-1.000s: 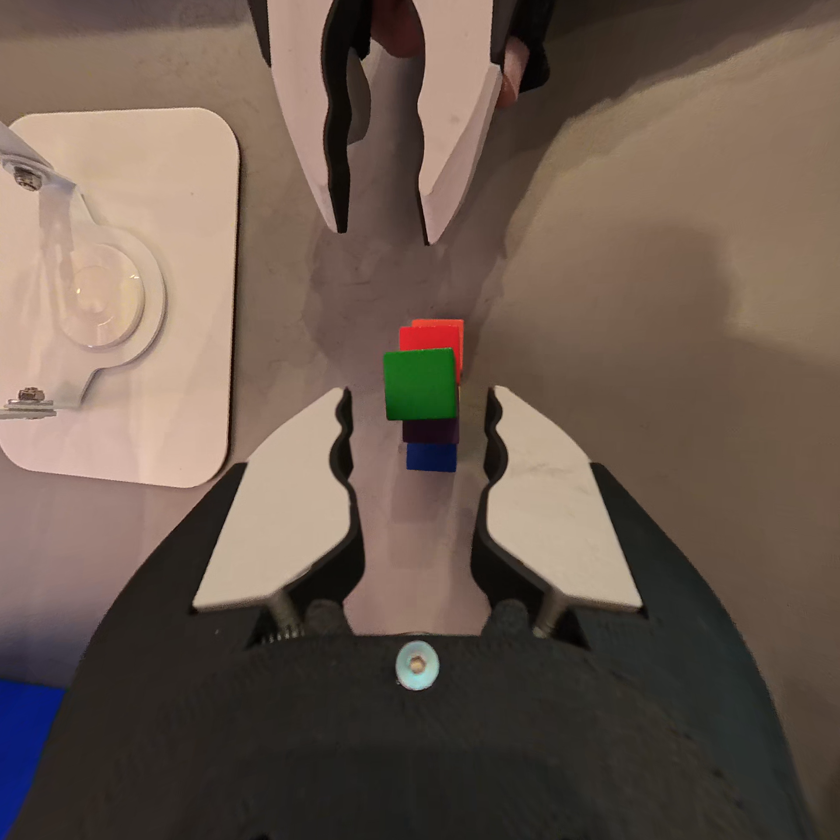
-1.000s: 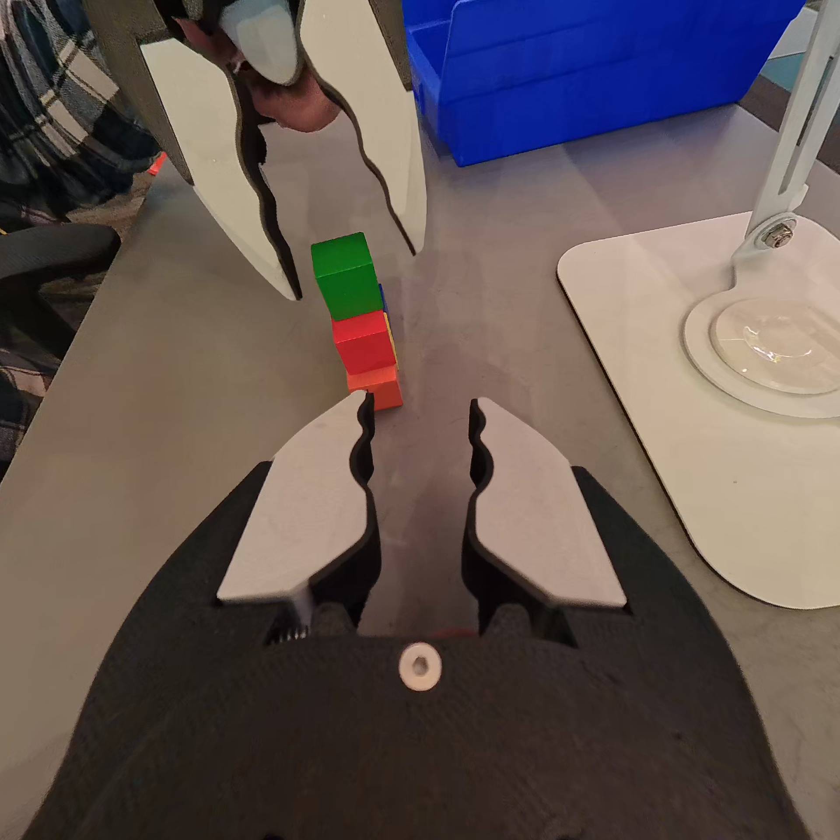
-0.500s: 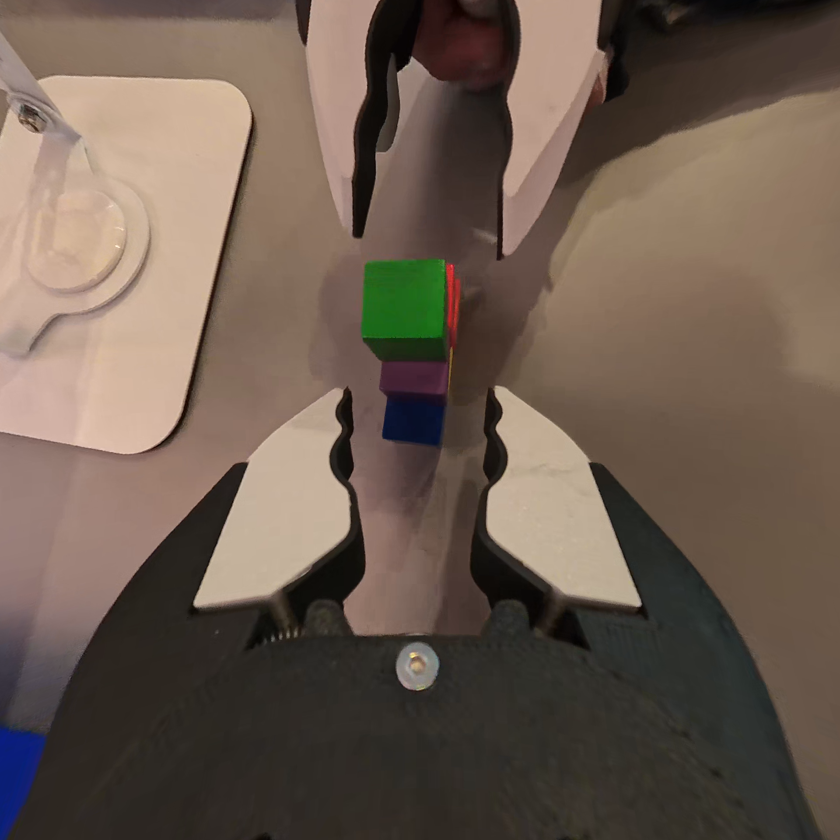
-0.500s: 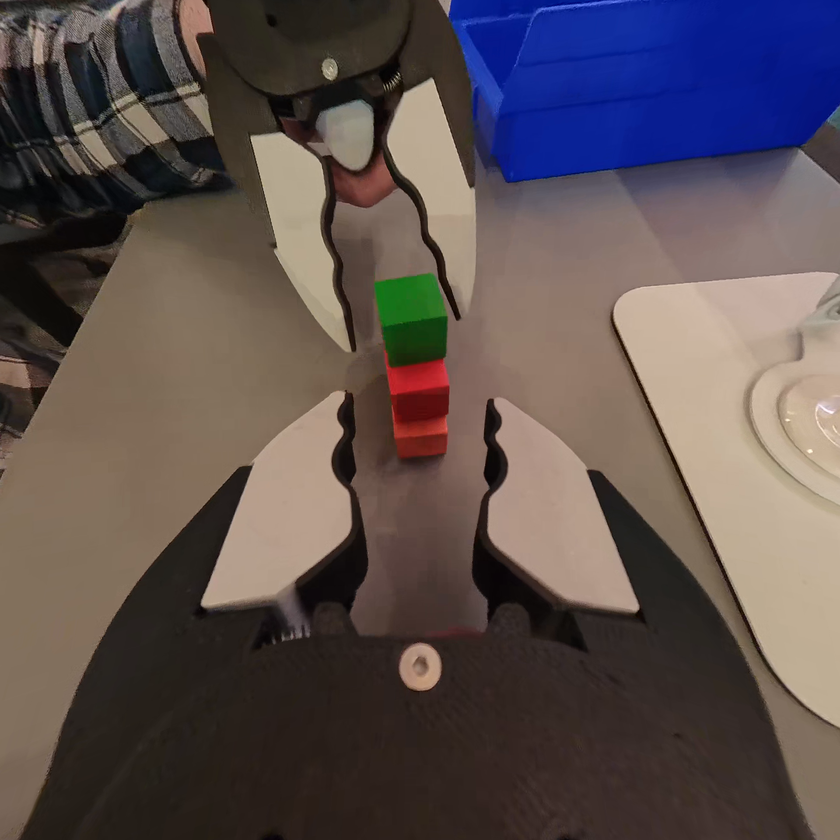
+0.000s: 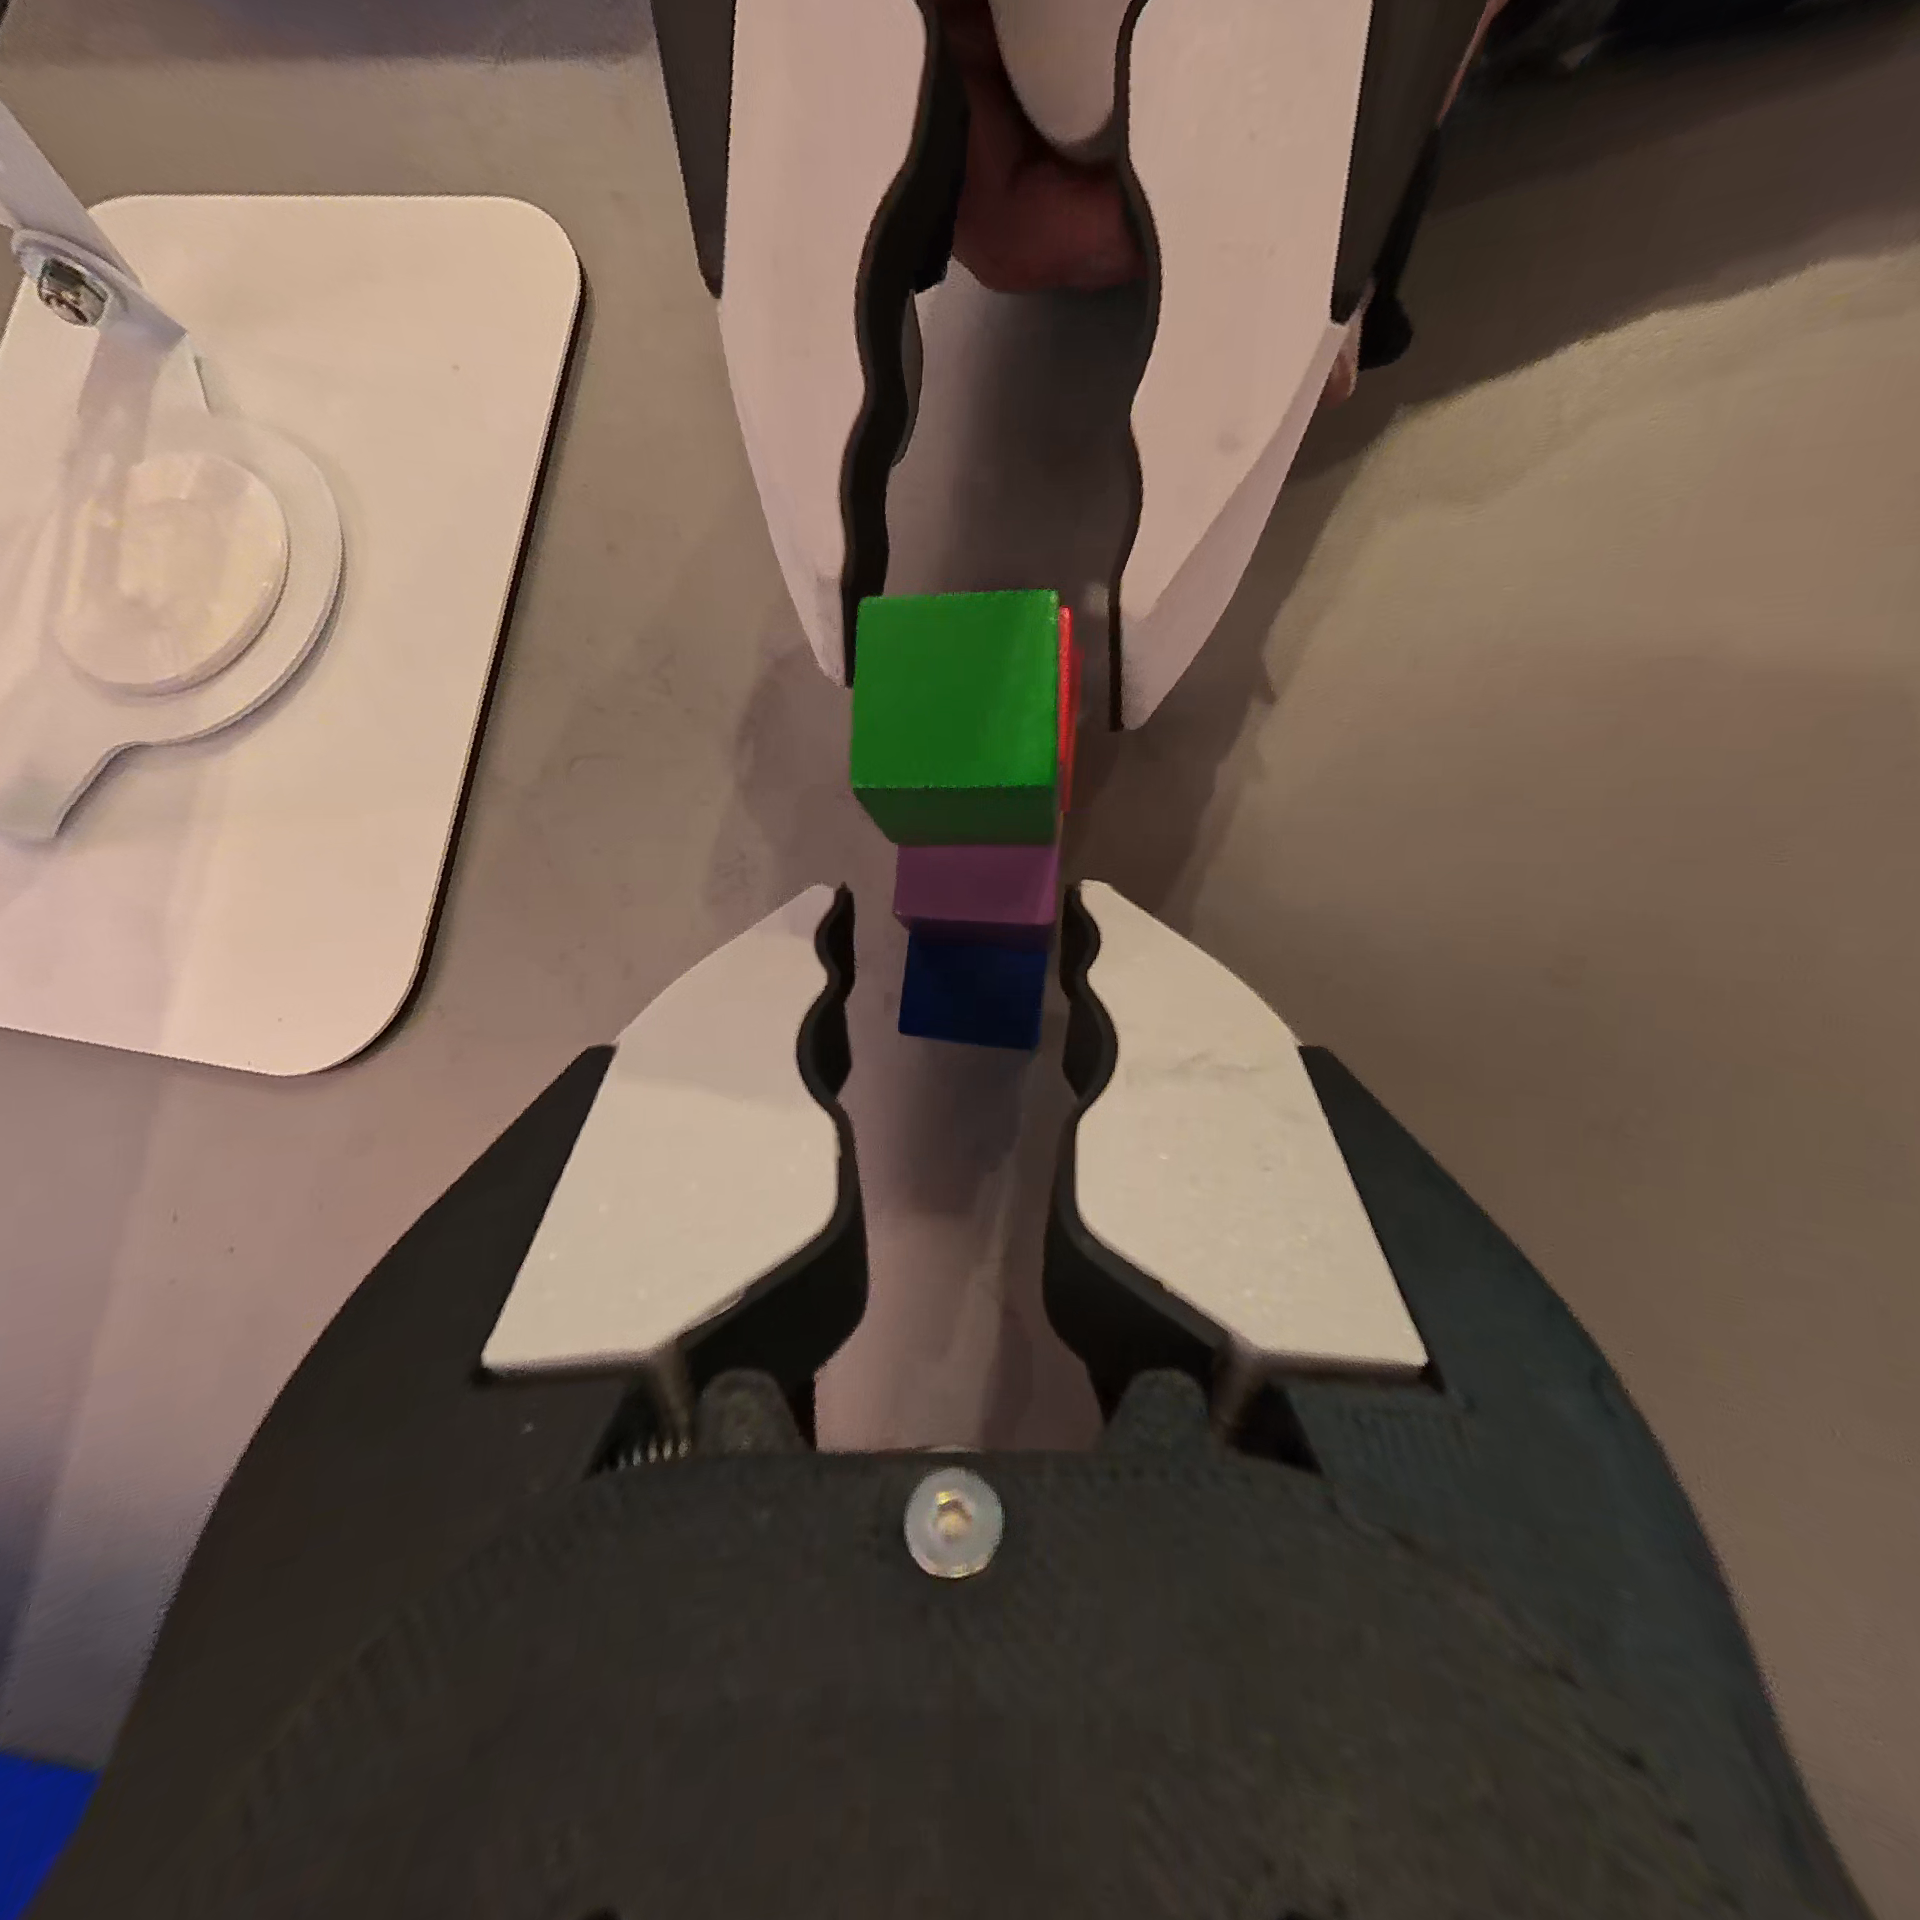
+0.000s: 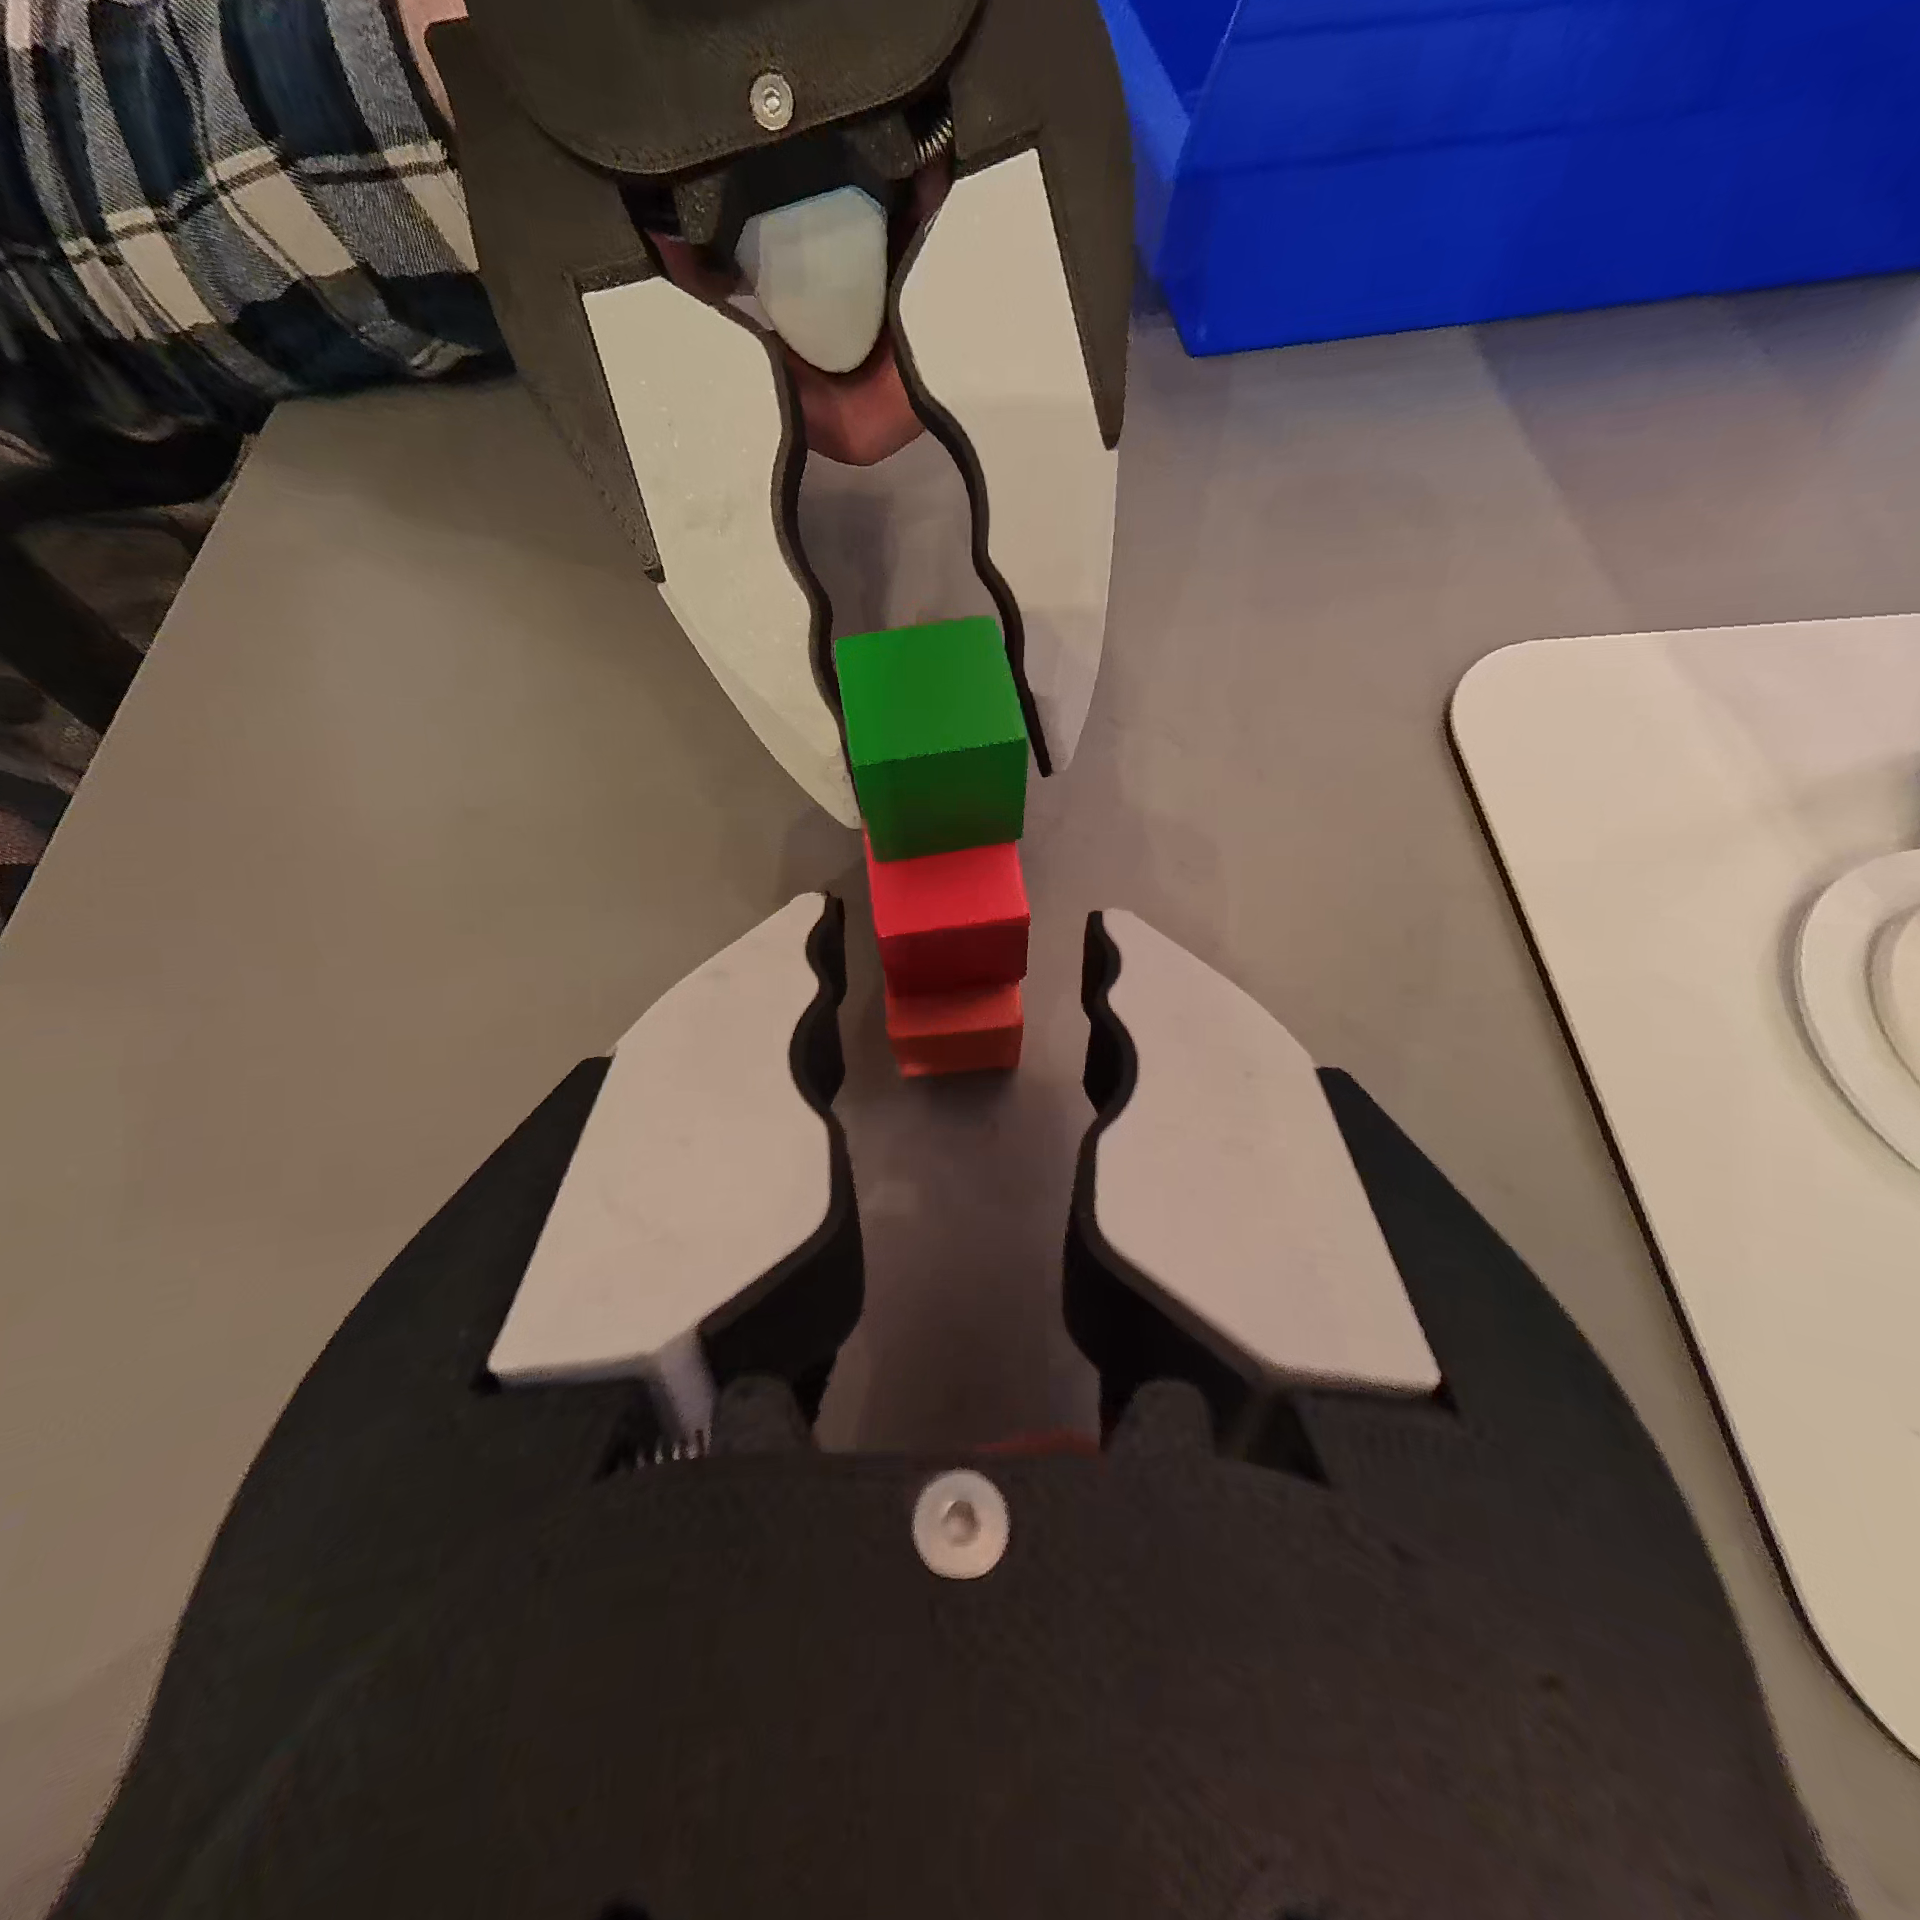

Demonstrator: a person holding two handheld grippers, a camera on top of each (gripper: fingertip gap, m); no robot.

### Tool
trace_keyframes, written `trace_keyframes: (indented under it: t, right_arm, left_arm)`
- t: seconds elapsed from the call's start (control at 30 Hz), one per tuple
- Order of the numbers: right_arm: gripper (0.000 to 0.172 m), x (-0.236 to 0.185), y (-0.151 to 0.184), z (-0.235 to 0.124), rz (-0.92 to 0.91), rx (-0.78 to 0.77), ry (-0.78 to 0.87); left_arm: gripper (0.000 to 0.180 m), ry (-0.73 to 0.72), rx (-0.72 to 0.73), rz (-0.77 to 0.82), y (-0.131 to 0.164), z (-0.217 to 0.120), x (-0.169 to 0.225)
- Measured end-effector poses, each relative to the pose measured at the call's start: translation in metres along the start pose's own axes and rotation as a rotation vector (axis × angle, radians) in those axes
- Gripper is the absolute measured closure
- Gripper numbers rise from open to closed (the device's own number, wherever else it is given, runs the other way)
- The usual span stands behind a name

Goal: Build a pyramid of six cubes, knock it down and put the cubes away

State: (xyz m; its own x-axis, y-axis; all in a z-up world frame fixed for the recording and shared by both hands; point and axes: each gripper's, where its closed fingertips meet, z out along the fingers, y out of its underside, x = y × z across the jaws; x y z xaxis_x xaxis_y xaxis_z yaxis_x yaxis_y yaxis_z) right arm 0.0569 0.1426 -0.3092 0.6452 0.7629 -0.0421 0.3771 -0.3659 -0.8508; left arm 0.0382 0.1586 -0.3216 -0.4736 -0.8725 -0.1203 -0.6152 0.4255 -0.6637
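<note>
Squaring up on the pyramid seen end-on, I judge the step is to close in from both ends, perhaps to true it or topple it, so I would keep both grippers level and centred.

Left wrist view: my left gripper (image 5: 956, 940) stands open, the purple cube (image 5: 977, 883) and blue cube (image 5: 971, 987) between its fingertips, untouched as far as I can tell. The glossy green cube (image 5: 956, 696) tops them, just ahead. Beyond it the right gripper faces me.

Right wrist view: my right gripper (image 6: 956, 971) is open too, the red cube (image 6: 951, 909) and orange cube (image 6: 956, 1029) between its wavy black pads (image 6: 1107, 1018), gaps either side. Painted blocks, crisp edges, smooth grey table (image 6: 416, 831). A blue plastic bin (image 6: 1507, 187) waits ahead to the right.
</note>
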Motion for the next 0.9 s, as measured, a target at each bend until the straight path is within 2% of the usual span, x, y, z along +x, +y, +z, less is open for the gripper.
trace_keyframes:
  t: [0.23,0.9]
  right_arm:
    - [0.137,-0.0016,-0.0021,-0.0006,-0.005,0.012,-0.01]
    - [0.143,-0.0033,-0.0037,0.0004,-0.008,0.016,-0.011]
  left_arm:
    - [0.149,0.013,0.013,0.005,-0.001,-0.0015,-0.0001]
    - [0.153,0.023,0.028,0.021,-0.0036,-0.0035,0.0036]
